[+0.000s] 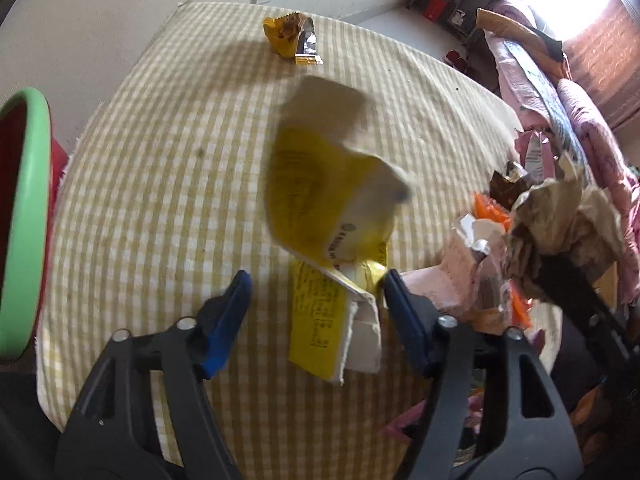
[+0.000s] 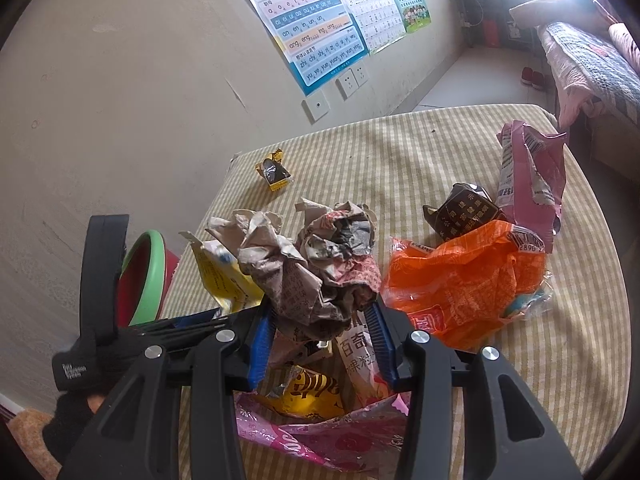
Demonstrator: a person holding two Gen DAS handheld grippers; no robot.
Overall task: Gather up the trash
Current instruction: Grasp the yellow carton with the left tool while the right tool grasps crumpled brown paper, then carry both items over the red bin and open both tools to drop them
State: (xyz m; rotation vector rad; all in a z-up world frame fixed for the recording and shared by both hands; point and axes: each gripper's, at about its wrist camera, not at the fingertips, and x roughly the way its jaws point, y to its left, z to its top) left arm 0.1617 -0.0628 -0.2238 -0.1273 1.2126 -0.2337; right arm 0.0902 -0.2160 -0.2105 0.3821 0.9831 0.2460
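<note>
A lived-in home, apparently a bedroom. A bed [image 2: 592,64] heaped with pink quilts runs along the upper right, red slippers [image 2: 532,77] on the floor beside it. Children's pinyin charts [image 2: 308,28] hang on the plaster wall above wall sockets [image 2: 352,80], top centre. A checked tablecloth [image 2: 400,152] covers the table.

The left gripper [image 1: 316,280] points steeply down, its blue-padded jaws spread apart with nothing pinched. The right gripper [image 2: 320,320] tilts downward, jaws clamped on a crumpled paper wad [image 2: 304,272].
</note>
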